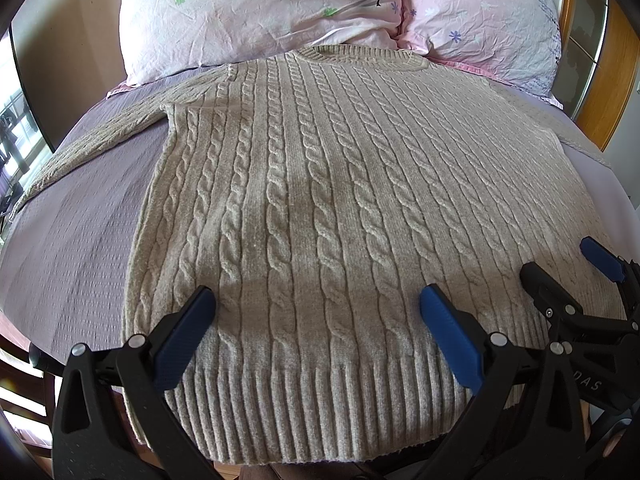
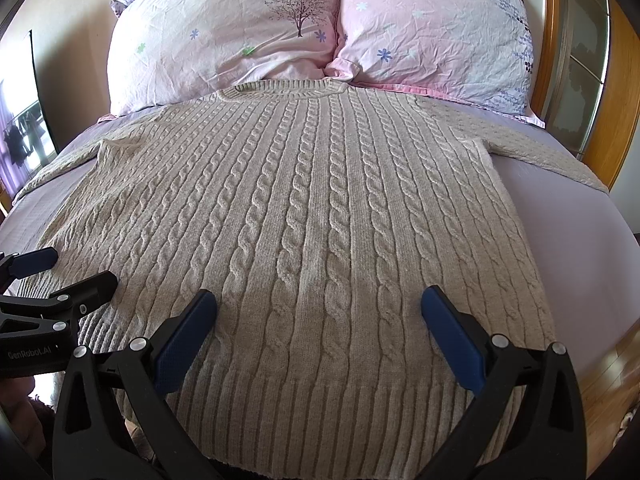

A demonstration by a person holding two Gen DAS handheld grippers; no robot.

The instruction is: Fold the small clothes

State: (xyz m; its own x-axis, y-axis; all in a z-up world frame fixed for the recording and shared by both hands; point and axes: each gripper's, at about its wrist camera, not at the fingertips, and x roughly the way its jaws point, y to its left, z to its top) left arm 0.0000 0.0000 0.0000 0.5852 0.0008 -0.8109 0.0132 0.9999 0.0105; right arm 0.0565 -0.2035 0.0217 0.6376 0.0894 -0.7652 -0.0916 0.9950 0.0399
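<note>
Two hand-held grippers hang side by side over the near end of a bed. The left gripper (image 1: pixel 316 300) has its blue-padded fingers (image 1: pixel 448 332) spread wide apart, with nothing between them. It hovers just above the ribbed hem of a beige cable-knit sweater (image 1: pixel 320 184), and whether the pads touch the knit cannot be told. The right gripper (image 2: pixel 318 300) is spread just as wide and is also empty, poised over the same hem a little further to the right. Each gripper shows at the edge of the other's camera view, so they are near one another but apart.

The sweater lies flat and face up on the bed, unfolded. Its hem is at the near edge by the grippers and its round neckline (image 2: pixel 288 88) is at the far end. One sleeve (image 1: pixel 88 148) stretches out to the left and the other sleeve (image 2: pixel 536 148) to the right, both resting on the lilac bedsheet (image 2: pixel 568 232).

Beyond the neckline, two crumpled pillows lean at the head of the bed. The left pillow (image 2: pixel 224 40) is pale pink with a printed tree and small flowers. The right pillow (image 2: pixel 432 32) is pink with flowers too. The sweater's collar sits just against them. A wooden bed frame (image 2: pixel 624 92) rises on the right.
</note>
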